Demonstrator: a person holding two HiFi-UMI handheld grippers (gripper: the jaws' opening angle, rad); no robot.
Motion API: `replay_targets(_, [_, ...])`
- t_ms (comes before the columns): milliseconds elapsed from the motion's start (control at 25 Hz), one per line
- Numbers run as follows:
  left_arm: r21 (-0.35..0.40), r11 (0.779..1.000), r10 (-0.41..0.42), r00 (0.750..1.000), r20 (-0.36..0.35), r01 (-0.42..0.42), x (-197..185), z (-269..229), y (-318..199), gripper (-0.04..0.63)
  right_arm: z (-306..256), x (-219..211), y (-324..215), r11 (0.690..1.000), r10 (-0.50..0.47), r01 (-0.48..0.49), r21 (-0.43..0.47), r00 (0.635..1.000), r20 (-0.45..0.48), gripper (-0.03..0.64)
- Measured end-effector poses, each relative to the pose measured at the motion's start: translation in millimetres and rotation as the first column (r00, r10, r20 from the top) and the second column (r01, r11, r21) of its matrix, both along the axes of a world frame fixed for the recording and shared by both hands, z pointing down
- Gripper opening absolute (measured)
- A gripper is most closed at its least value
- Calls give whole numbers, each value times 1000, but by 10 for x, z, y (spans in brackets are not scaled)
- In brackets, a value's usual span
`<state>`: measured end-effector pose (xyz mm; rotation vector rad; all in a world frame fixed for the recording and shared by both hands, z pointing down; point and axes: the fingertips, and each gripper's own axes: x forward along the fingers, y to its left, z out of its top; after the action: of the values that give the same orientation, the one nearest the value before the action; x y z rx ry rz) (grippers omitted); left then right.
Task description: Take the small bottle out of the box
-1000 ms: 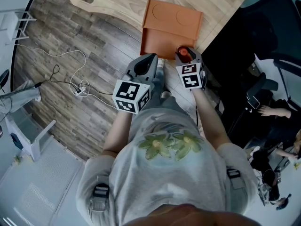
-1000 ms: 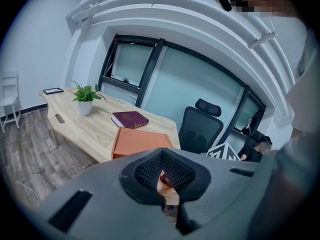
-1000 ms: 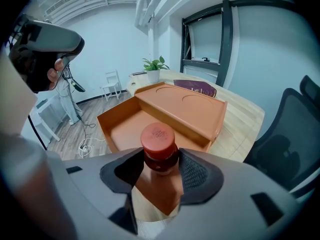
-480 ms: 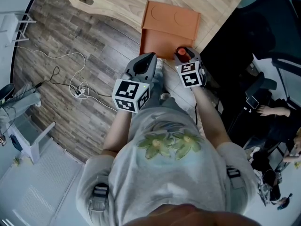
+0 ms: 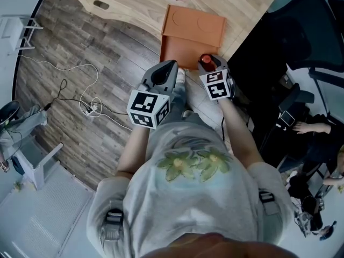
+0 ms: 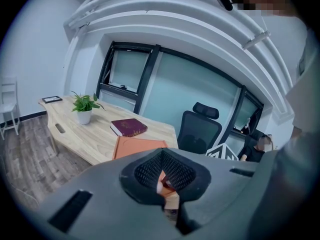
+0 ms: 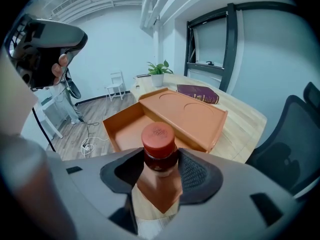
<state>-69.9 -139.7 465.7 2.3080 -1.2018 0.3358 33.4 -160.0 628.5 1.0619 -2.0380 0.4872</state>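
Nearest the person, right side: right gripper [image 7: 159, 181], fingers clamped on either side of a small amber bottle with a red screw cap [image 7: 159, 146], gripping just below the cap. The bottle is upright, out of the box, on its near side.

Alongside, left: left gripper [image 6: 162, 176], fingers closed together with nothing between them, idle over the floor by the counter edge.

Beyond: shallow orange box [image 7: 127, 129], open, its tray bare. A flat orange lid [image 7: 186, 115] with round recesses lies behind it on the pale wooden counter [image 7: 242, 119].

Farther: dark red book [image 7: 198, 93]; potted green plant [image 7: 159, 71].

Step in hand: removal looks all but done, with the bottle held clear of the tray.

Next move, as judged: carry the bottle to bare counter, lower it level, then part the fingers. With so high a grip, keeping it vertical matters.
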Motion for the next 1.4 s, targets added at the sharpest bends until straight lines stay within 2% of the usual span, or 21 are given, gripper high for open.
replay_targets(1400, [78,995,61,998,2,-61,173,-336,52,8,-684,19,158,996,-15,7,90,996,90,207])
